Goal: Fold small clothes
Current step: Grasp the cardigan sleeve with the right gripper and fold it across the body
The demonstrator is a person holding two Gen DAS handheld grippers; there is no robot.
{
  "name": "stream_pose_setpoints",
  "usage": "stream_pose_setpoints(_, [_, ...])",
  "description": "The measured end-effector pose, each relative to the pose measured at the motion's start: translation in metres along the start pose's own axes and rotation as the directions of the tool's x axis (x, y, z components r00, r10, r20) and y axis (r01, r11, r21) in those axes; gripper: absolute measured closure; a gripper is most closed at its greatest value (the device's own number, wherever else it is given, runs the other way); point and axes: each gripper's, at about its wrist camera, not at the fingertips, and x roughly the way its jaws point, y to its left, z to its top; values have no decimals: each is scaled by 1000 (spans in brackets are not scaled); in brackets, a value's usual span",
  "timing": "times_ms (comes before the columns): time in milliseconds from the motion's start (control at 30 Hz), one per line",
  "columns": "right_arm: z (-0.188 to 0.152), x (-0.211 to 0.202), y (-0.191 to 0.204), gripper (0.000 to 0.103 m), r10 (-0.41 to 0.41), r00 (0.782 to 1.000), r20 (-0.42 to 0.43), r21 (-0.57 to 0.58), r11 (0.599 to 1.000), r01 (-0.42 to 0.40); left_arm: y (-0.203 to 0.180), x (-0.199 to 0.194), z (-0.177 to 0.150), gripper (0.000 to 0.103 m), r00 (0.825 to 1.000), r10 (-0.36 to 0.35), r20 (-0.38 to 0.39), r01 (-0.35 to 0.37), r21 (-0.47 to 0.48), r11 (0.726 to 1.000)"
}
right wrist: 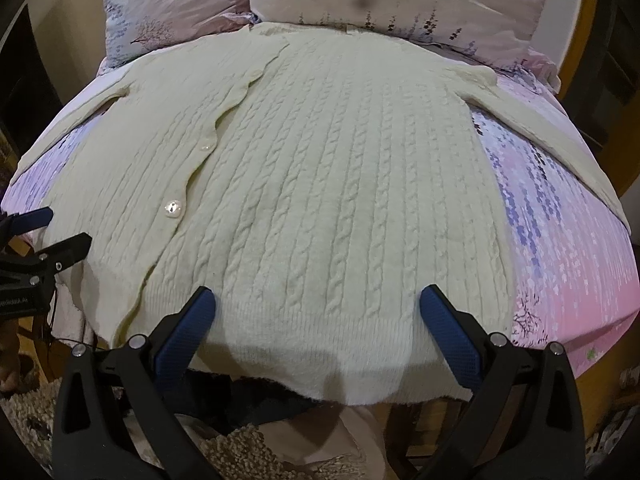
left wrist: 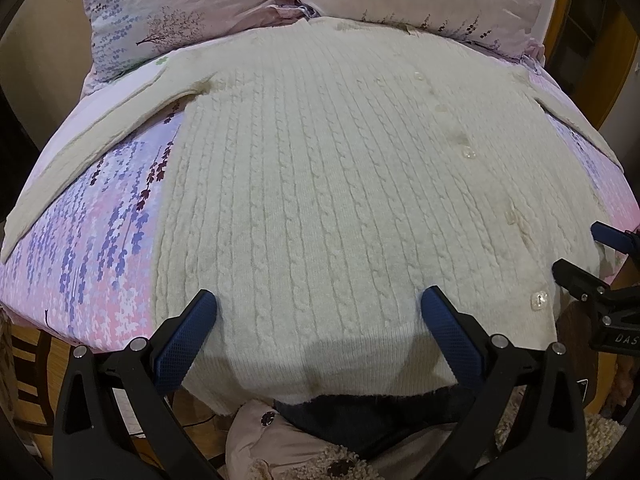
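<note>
A cream cable-knit cardigan (left wrist: 320, 168) lies flat and buttoned on a pink floral bed, sleeves spread out to both sides; its hem hangs slightly over the near bed edge. It also fills the right wrist view (right wrist: 340, 184). My left gripper (left wrist: 320, 312) is open, its blue fingers over the hem on the cardigan's left half. My right gripper (right wrist: 318, 308) is open over the hem on the right half. Neither holds anything. The right gripper shows at the right edge of the left wrist view (left wrist: 592, 260), the left gripper at the left edge of the right wrist view (right wrist: 44, 236).
Two floral pillows (left wrist: 224, 4) lie at the head of the bed behind the collar. The pink floral sheet (left wrist: 92, 240) shows beside the cardigan. A wooden bed frame (left wrist: 576, 16) rises at the far right. A fuzzy rug (right wrist: 240, 452) lies on the floor below.
</note>
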Motion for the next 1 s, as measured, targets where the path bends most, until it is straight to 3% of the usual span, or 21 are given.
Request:
stream_pose_setpoints(267, [6,-1,-11,2,35,998,45,-34,999,-34,12,2,18,1,1000,-16,10,16,-22,1000])
stream_pose_setpoints(333, [17,-8,-36,2,14,995,101,50,999,-19,15,0,27,1,999,13,36,-13,-14,1000])
stream_pose_setpoints(433, [35,-19,-91,2,27,980,198,246,966,-76,19,-3,42,1,996,33,86,-33,2,999])
stream_pose_setpoints(500, [46,-20,-129,8,25,972,235,370,922,-114,21,-4,54,1,992,19,122,-20,7,1000])
stream_pose_setpoints(600, [64,-6,-191,25,27,964,265,544,821,-172,27,0,74,1,986,-42,159,43,-1,999])
stream_pose_setpoints(700, [75,15,-225,36,46,965,257,638,742,-205,33,8,91,1,979,-105,172,111,-25,994])
stream_pose_setpoints(833, [79,51,-261,49,103,969,226,764,598,-242,39,20,113,1,969,-168,178,182,-66,981])
stream_pose_setpoints(900, [81,55,-269,50,90,966,244,783,569,-251,41,23,120,1,958,-212,194,230,-79,970])
stream_pose_setpoints(1000, [86,60,-275,51,80,964,253,799,545,-254,40,30,132,1,956,-227,188,246,-87,965])
